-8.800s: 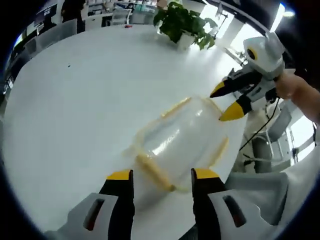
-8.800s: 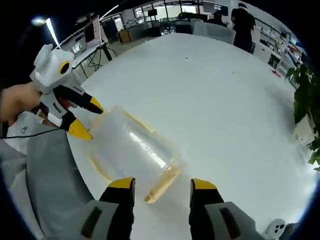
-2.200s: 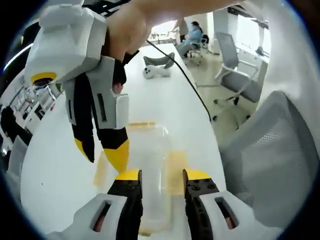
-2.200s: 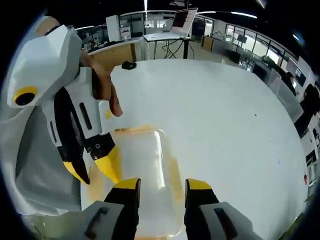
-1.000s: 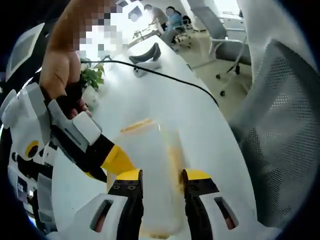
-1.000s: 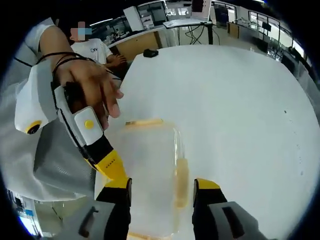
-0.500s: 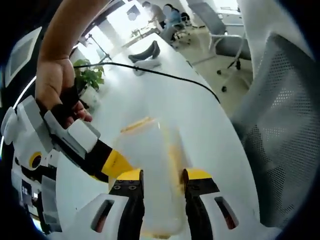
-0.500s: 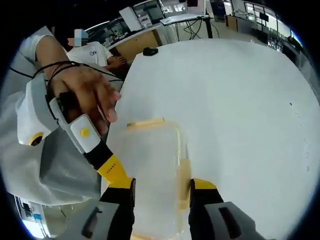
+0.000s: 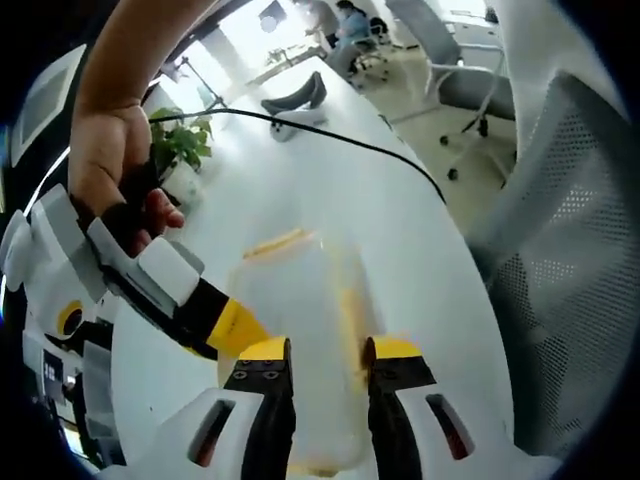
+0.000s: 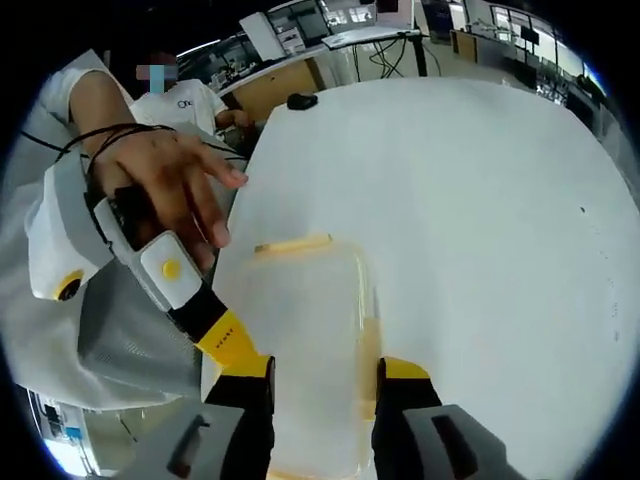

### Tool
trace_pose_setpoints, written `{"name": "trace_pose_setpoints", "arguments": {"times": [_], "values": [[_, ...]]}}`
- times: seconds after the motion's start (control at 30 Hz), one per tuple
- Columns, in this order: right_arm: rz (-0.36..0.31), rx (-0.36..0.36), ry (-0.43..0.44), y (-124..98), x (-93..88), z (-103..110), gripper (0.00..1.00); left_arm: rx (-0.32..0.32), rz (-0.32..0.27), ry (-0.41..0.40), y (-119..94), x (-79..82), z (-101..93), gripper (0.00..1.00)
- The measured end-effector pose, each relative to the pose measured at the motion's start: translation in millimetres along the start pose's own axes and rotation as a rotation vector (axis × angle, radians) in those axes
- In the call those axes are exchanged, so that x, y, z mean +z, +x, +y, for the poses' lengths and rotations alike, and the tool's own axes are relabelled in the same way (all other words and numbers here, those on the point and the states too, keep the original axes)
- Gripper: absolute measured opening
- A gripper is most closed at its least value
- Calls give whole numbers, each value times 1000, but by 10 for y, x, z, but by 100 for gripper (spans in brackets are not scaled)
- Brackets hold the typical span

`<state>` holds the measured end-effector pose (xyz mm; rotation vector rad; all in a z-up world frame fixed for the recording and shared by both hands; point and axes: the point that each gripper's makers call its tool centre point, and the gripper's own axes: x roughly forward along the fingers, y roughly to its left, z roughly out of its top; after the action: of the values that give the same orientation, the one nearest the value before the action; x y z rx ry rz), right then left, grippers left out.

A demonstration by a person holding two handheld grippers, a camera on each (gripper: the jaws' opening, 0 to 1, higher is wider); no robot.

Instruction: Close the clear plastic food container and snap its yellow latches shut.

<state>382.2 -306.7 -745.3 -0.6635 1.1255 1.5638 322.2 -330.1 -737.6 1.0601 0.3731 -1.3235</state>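
**Both tools at the container's near end**

In the left gripper view, the left tool (image 9: 320,352) stood low over the near end of the clear container (image 9: 295,350), its yellow-tipped jaws a narrow gap apart, with the container's top and one long-side yellow latch (image 9: 349,315) showing between them. Whether the jaws pressed the container could not be told. The right tool (image 9: 235,325) came in from the left, its yellow tip just beside the container's near edge; a hand (image 9: 115,160) gripped its body. Whether its jaws were parted could not be told there.

In the right gripper view, the right tool (image 10: 325,372) had its jaws parted, with the container (image 10: 305,330) between them and lying flat on the white tabletop (image 10: 480,200). The left tool (image 10: 225,340) reached in from the left, a hand (image 10: 170,185) holding it.

Farther off, a second latch (image 10: 292,243) lay along the container's far end. Beyond it lay a black cable (image 9: 330,135), then a potted plant (image 9: 180,150). A mesh chair (image 9: 560,240) stood beside the tabletop.
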Motion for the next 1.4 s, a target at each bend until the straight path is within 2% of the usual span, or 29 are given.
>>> {"name": "trace_pose_setpoints", "arguments": {"times": [0.17,0.23,0.27,0.33,0.4,0.63,0.83,0.9,0.97,1.03,1.1,1.17,1.27,1.37,1.4], "values": [[17,-6,-5,14,16,8,35,19,5,23,-2,7,-7,19],[16,-3,0,10,12,3,35,22,-2,-15,-5,2,-8,17],[19,-5,9,16,16,-6,35,34,-14,11,-37,50,45,17],[30,-13,-4,19,18,-3,35,24,-27,-16,-32,48,45,18],[31,-13,-3,19,12,1,36,25,-16,17,-19,52,-1,18],[32,-6,1,6,8,15,37,14,-4,14,-2,32,-15,20],[7,-3,39,5,21,17,39,-21,-28,-58,-24,60,7,23],[-6,-12,73,5,34,15,40,-27,-38,-62,-35,67,9,23],[-13,-25,73,-3,38,31,41,-30,-48,-73,-39,73,7,23],[-30,-56,63,-22,70,11,38,-52,-81,-73,-52,142,-43,22],[-35,-79,60,-67,83,-14,33,-36,-69,-64,-51,147,-23,24],[-36,-102,39,-125,82,-33,28,-37,-86,-91,-58,186,-6,25],[-51,-114,47,-178,92,-33,32,-30,-78,-107,-74,177,41,28],[-59,-144,34,-229,102,-28,30,-37,-70,-159,-95,149,62,34],[-62,-143,35,-240,105,-14,31,-44,-74,-205,-104,149,52,34]]}}
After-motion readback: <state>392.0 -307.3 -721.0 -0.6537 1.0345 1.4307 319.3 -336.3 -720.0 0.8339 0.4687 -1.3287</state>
